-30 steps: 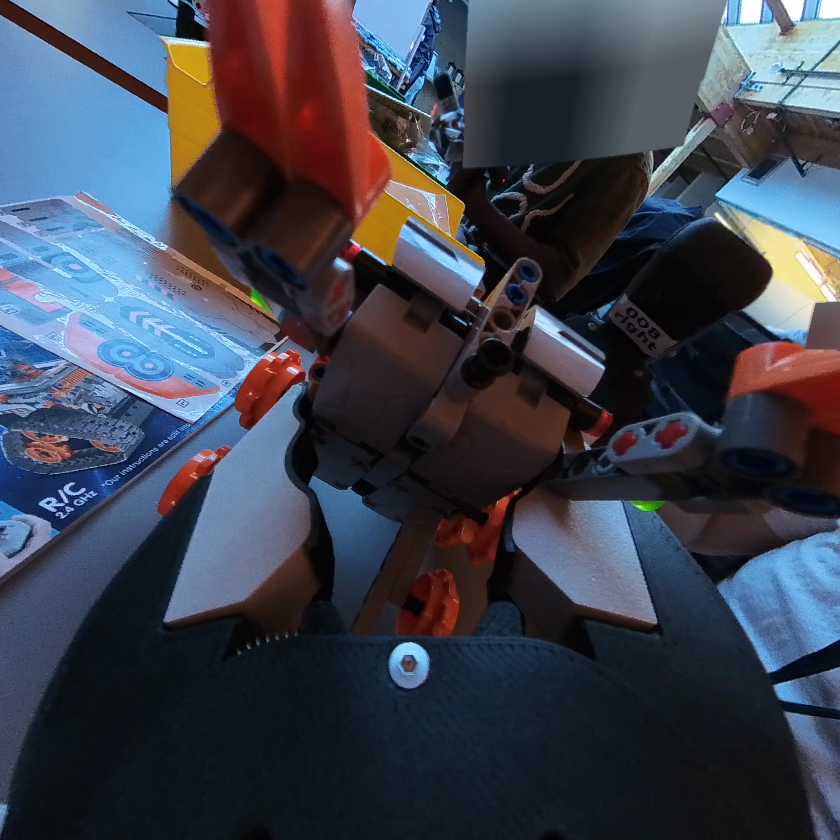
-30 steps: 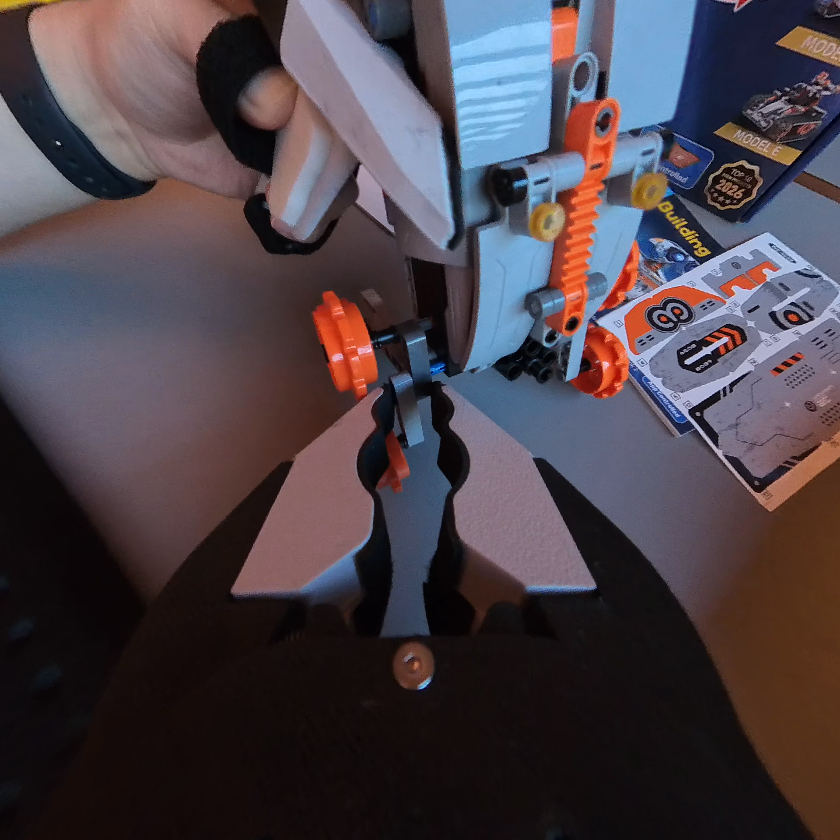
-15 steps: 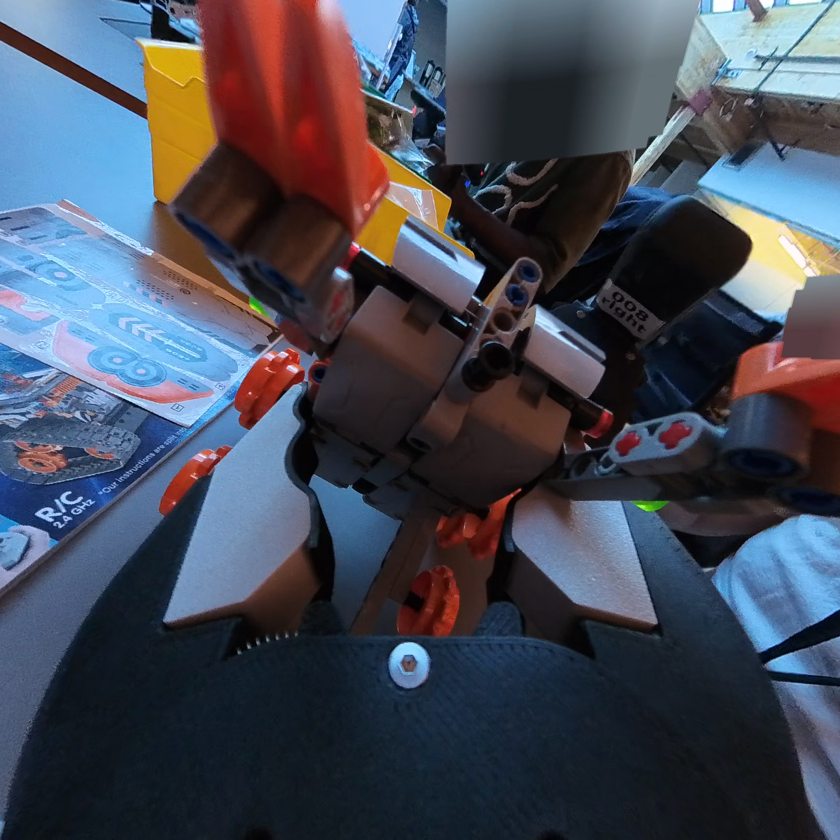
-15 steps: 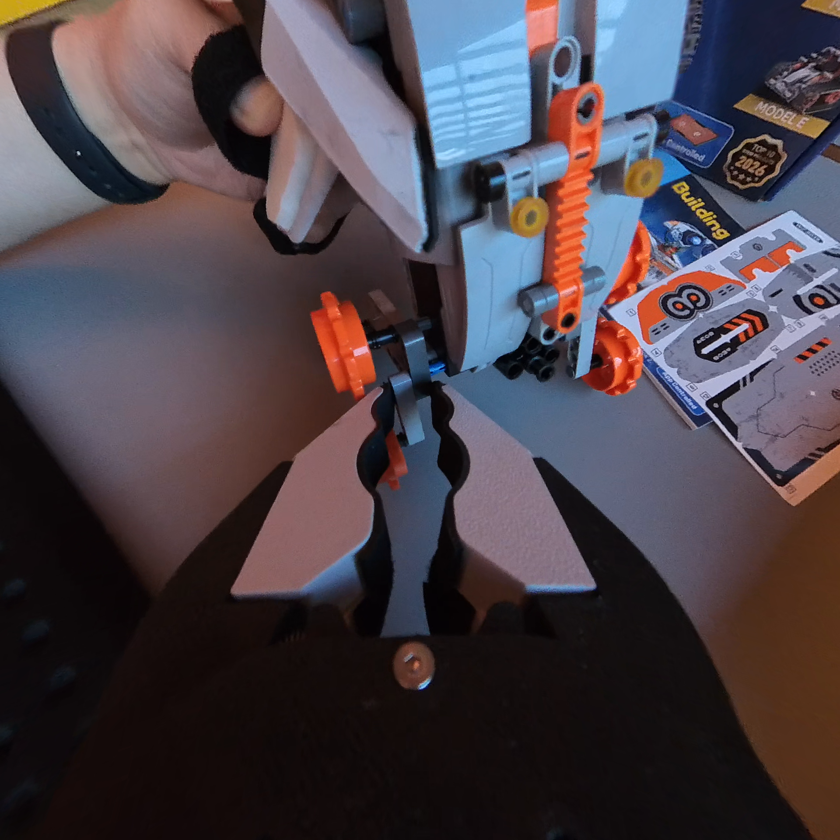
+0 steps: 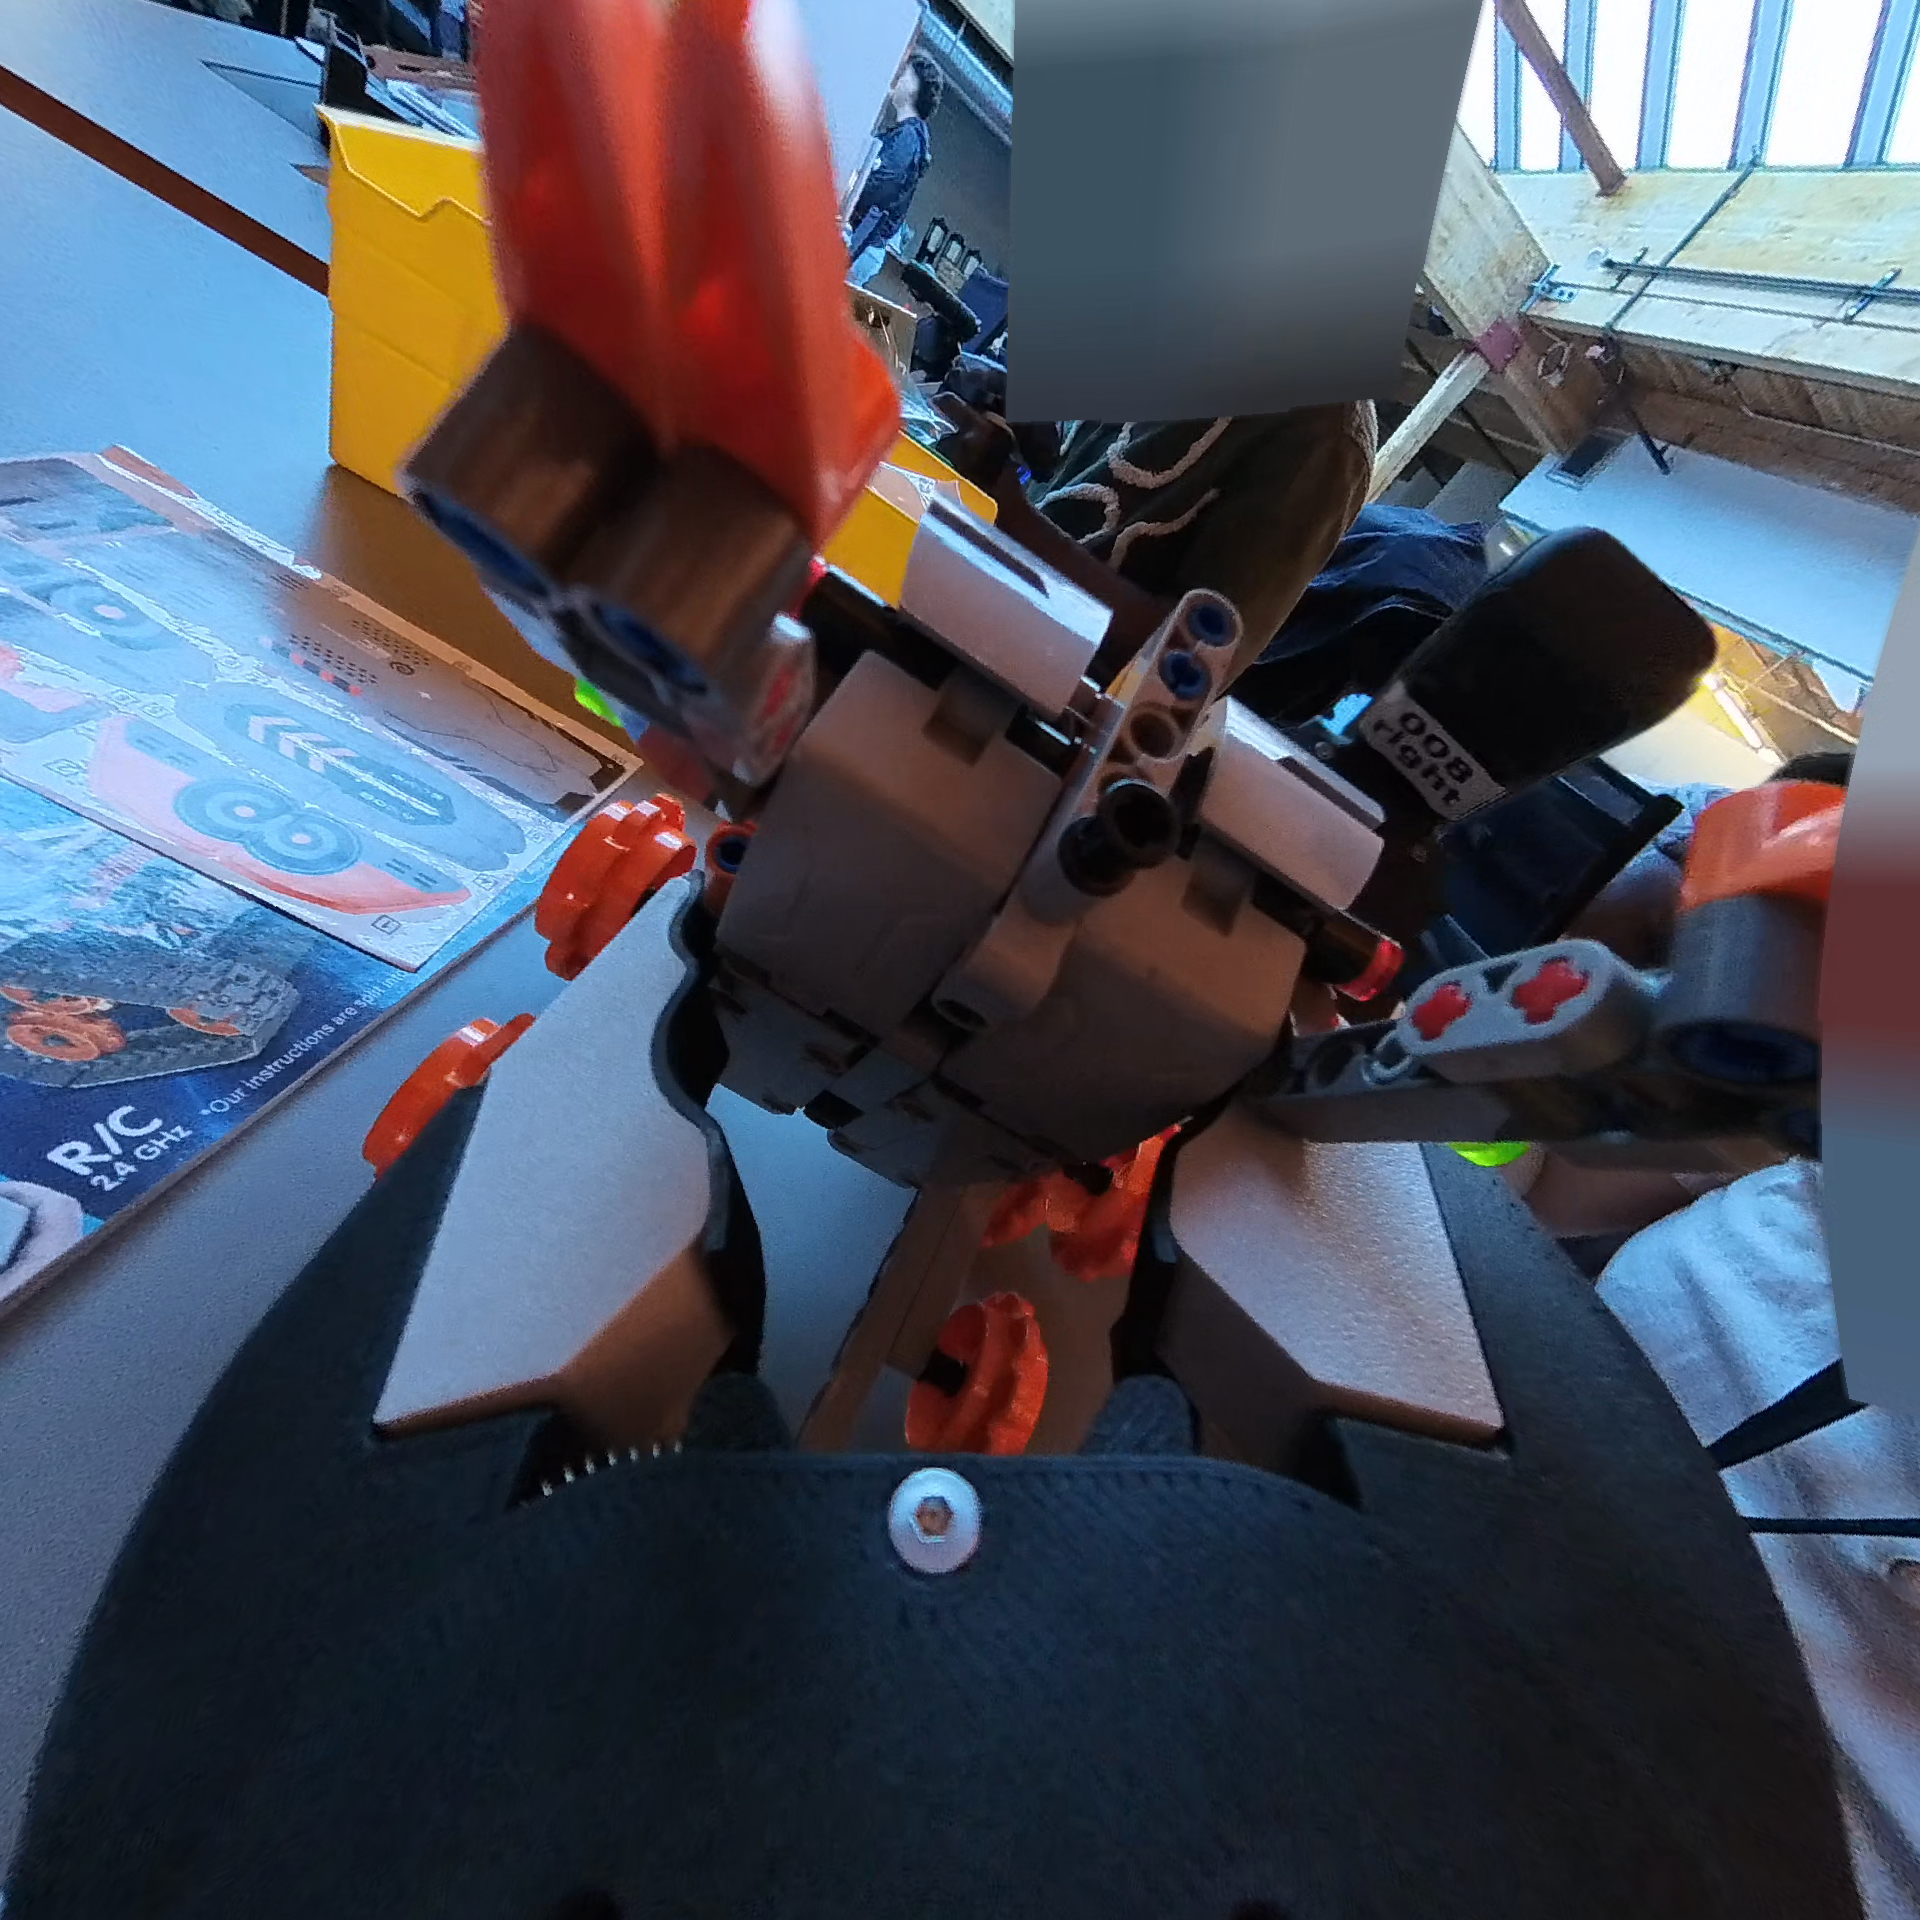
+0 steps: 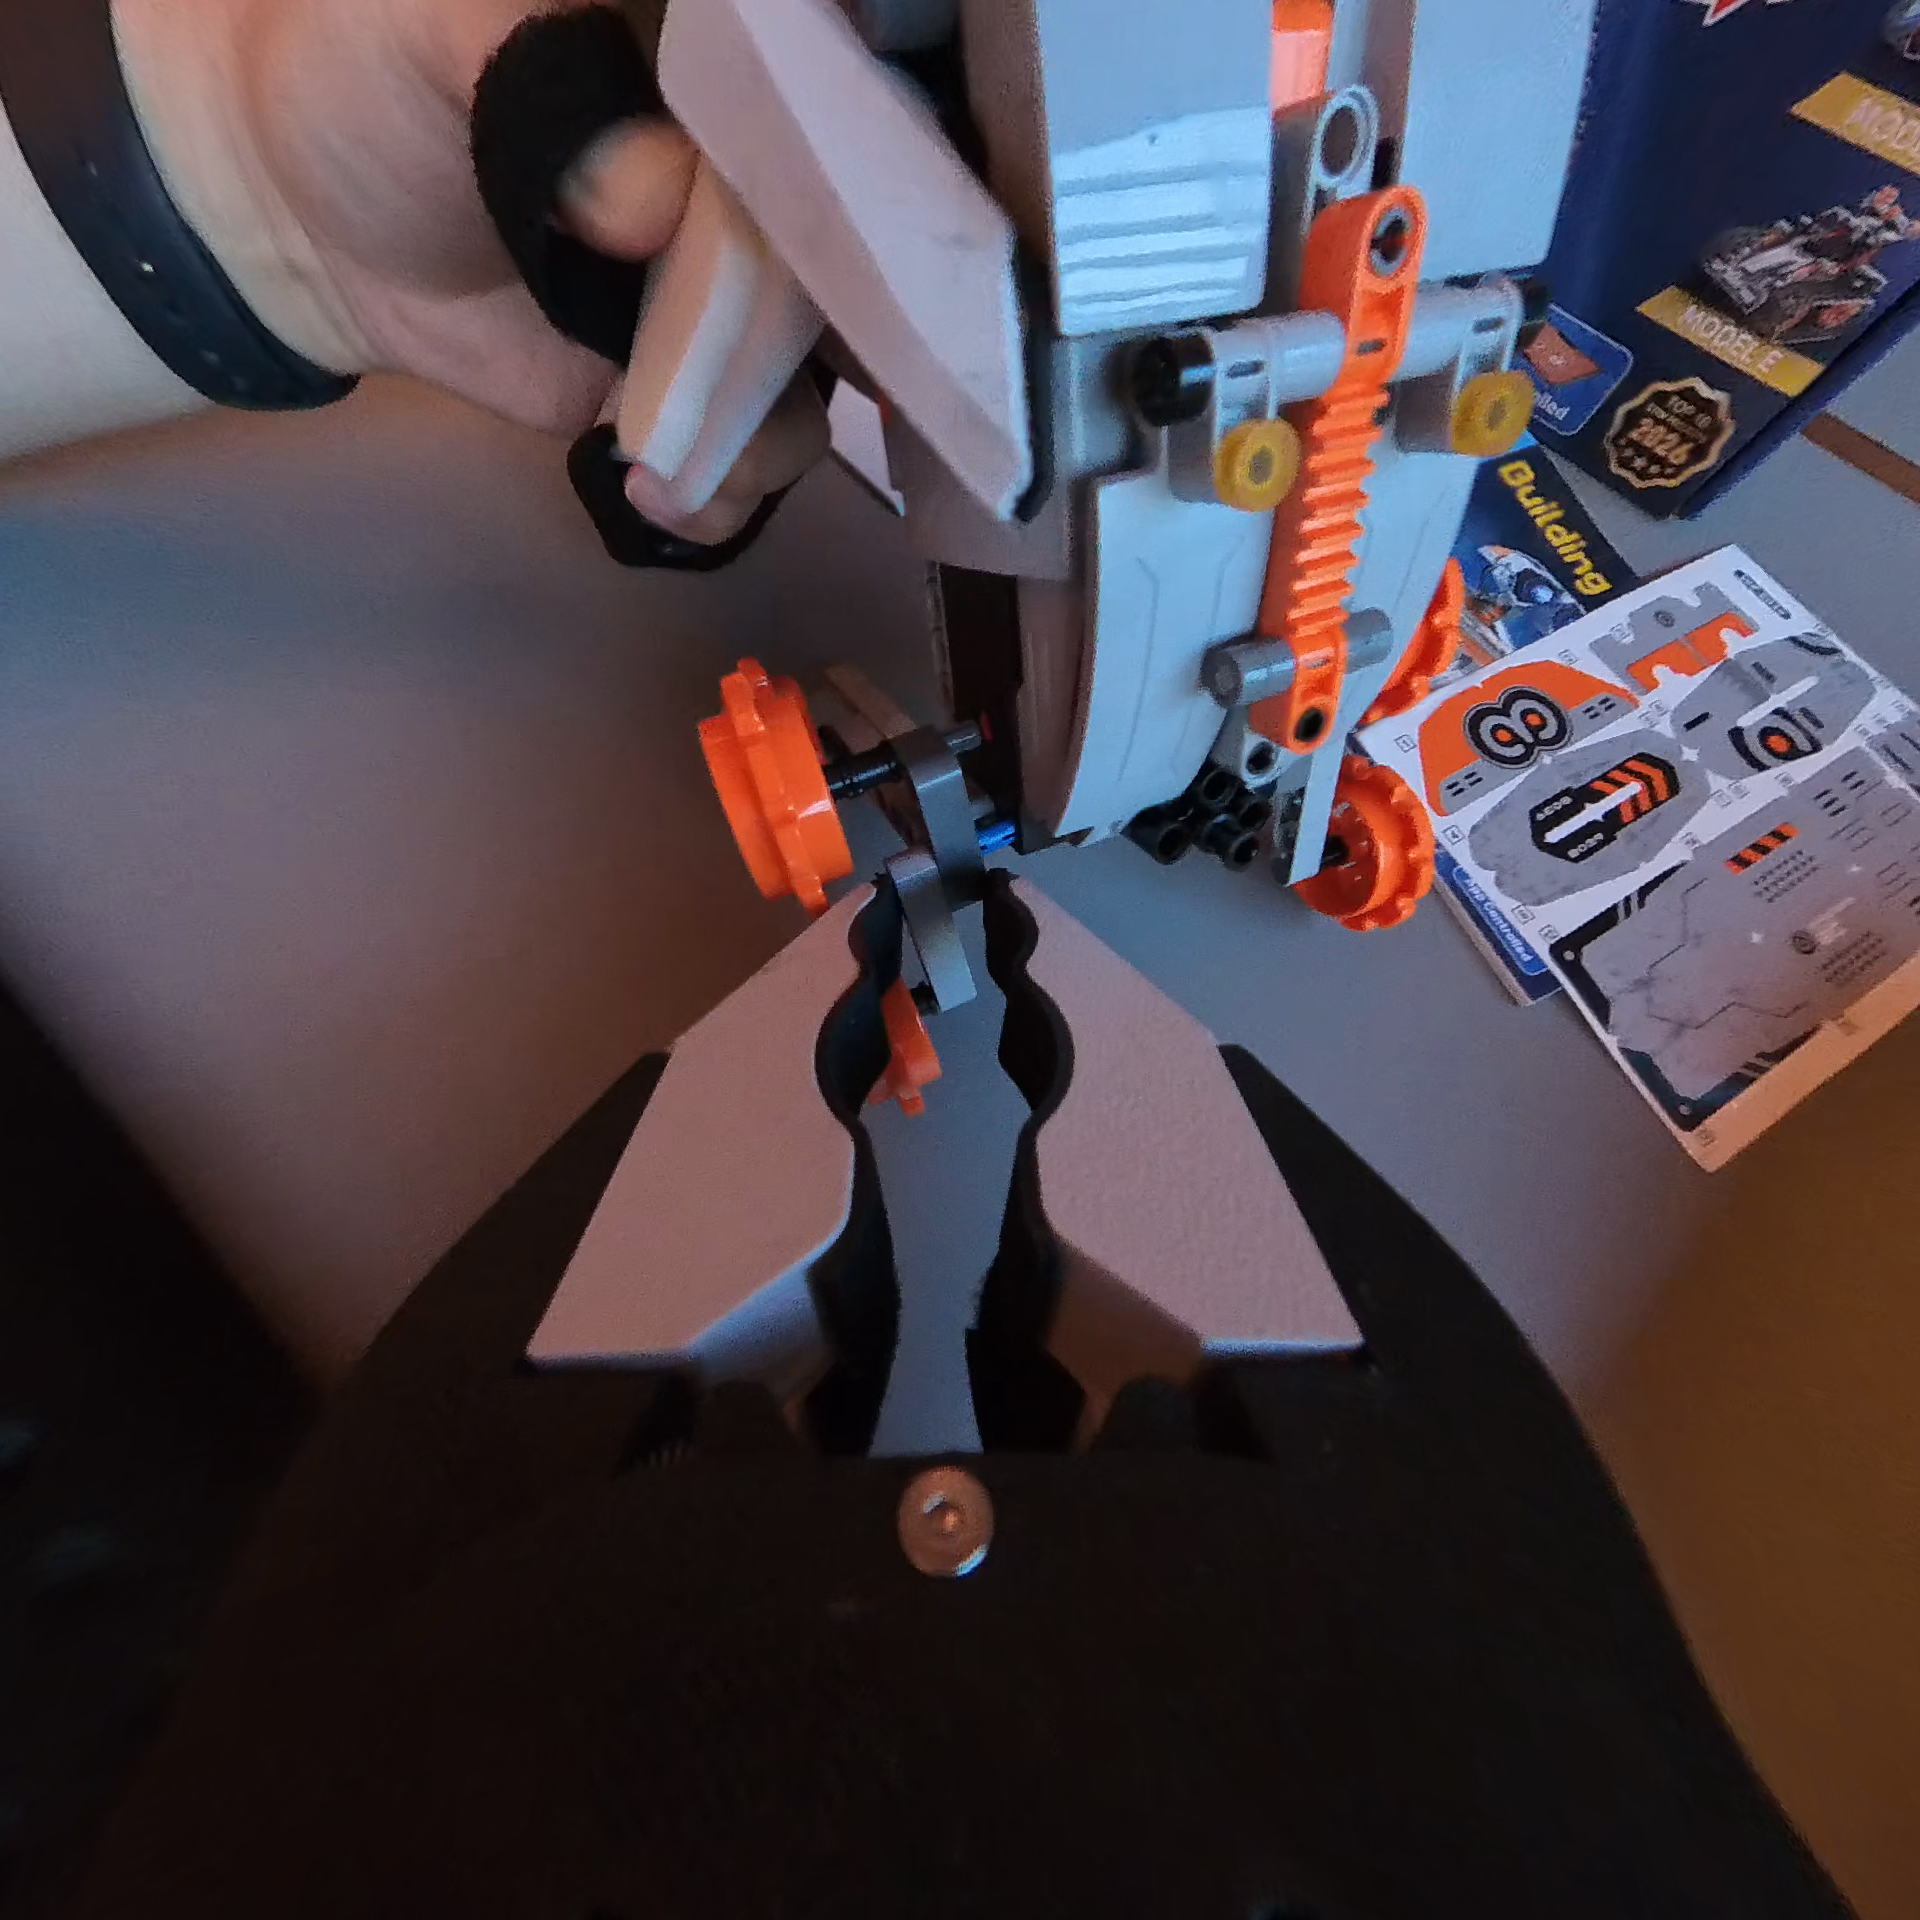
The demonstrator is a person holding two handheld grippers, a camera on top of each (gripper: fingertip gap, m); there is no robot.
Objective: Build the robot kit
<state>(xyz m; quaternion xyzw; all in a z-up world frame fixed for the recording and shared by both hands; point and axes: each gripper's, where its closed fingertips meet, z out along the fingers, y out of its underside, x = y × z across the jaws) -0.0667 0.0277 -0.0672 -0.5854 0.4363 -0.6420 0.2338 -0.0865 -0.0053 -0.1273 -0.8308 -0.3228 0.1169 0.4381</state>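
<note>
My left gripper [image 5: 935, 1049] is shut on a grey brick-built model [image 5: 987, 914] and holds it above the table. The model has an orange panel [image 5: 675, 208] at its top and orange gear wheels [image 5: 613, 883] along its sides. In the right wrist view, the left gripper's fingers [image 6: 862, 260] clamp the model [image 6: 1153, 644], which bears an orange toothed rack [image 6: 1320, 499]. My right gripper [image 6: 940, 904] is shut on a small grey beam [image 6: 940, 935] carrying an orange gear [image 6: 774, 779]. A blue pin joins the beam to the model's lower edge.
A sticker sheet [image 6: 1714, 831] and a blue booklet [image 5: 125, 1039] lie on the grey table [image 6: 364, 727]. A blue box [image 6: 1766, 208] stands behind them. A yellow bin [image 5: 405, 312] stands at the far side. A seated person [image 5: 1195, 520] is behind the model. About 7 cm separates my left fingertips from my right.
Both grippers keep their hold. The model and grippers have shifted only slightly, and the table background has drifted a little in both views.
</note>
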